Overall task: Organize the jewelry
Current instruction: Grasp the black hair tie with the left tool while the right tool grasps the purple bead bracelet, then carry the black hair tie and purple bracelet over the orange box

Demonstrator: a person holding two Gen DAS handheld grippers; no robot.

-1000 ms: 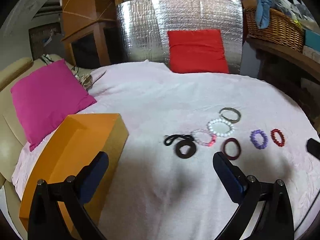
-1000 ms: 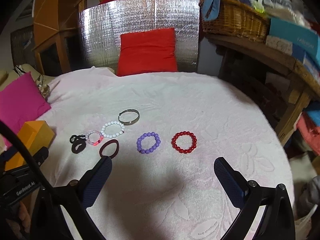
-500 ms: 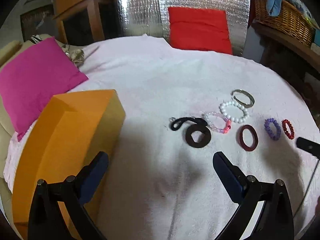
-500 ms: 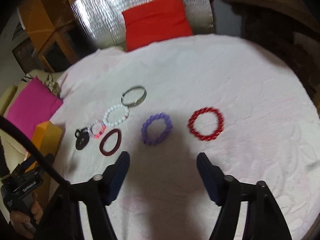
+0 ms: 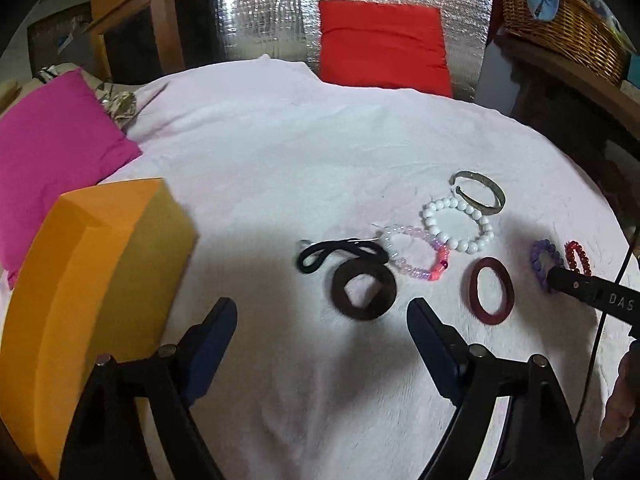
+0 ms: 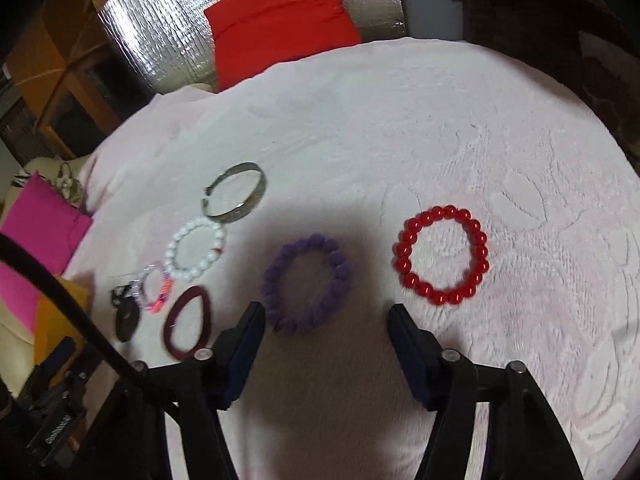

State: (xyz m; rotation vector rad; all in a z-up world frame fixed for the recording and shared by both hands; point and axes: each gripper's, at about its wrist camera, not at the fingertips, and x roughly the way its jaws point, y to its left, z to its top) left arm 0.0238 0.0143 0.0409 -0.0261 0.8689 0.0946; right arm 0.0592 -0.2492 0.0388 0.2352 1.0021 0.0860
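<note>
Currently, the left gripper (image 5: 322, 330) hovers with jaws apart and empty above the pink cloth (image 5: 320, 152), just short of the brown ring (image 5: 363, 295). An orange box (image 5: 92, 280) lies to its left. The right gripper (image 6: 326, 332) is likewise spread and holds nothing, positioned just short of the purple bracelet (image 6: 306, 283), with the red bracelet (image 6: 442, 255) lying further right, apart from it.

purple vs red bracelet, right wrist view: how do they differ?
Colour: the purple bracelet looks matte violet, the red bracelet glossy red. Place: purple lies just ahead of the right tool, near its left finger; red lies off to the right, past the other finger. Sharpness: purple's beads blur together, red's read as separate round beads. Both are beaded loops lying flat on the pink cloth, untouched.
</note>
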